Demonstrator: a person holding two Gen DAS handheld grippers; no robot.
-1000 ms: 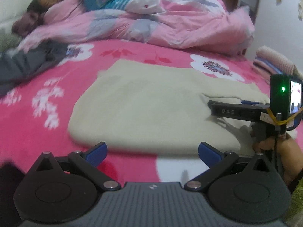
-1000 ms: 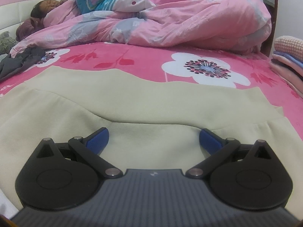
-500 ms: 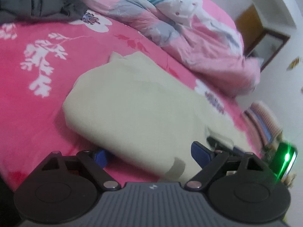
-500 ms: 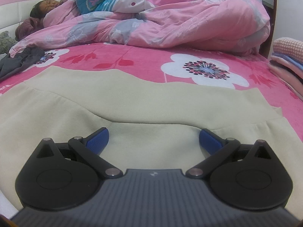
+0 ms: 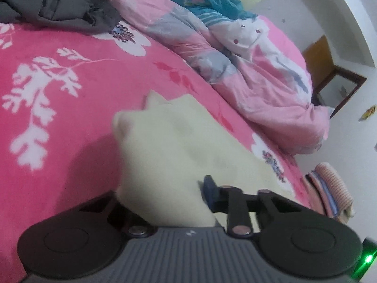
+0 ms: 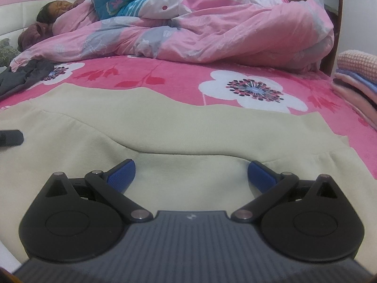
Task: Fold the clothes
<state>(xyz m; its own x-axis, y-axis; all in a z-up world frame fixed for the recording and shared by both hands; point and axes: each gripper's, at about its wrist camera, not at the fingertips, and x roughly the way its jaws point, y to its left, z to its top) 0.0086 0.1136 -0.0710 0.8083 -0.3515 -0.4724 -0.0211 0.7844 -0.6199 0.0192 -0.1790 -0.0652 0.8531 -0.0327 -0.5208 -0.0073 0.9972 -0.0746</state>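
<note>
- The bed (image 6: 165, 75), under a hot-pink floral cover, fills both of my views and carries everything noted below.
- A pink patterned quilt (image 6: 212, 28) is bunched along the far side, from 10 to 2 o'clock in my right wrist view; a person lies under it at 10 o'clock, head toward the headboard.
- The cream garment (image 6: 165, 127), the item being folded, lies spread flat across the near half of the bed. It runs from 9 to 3 o'clock in the right view and passes beneath my right gripper.
- A dark grey garment (image 5: 59, 7) sits crumpled at 11 o'clock in the left view, well apart from the cream one.
- A stack of folded clothes (image 6: 353, 77) stands at 3 o'clock at the bed's edge in the right view.
- My left gripper (image 5: 169, 202) has just been closing, and its jaws are now narrow, pinched on a raised fold of the cream garment's edge. One blue pad (image 5: 211, 188) shows at 5 o'clock against the cloth; the other is hidden behind it.
- My right gripper (image 6: 191, 176) stands wide, its blue pads well apart, with the cream garment beneath them and nothing pinched.
</note>
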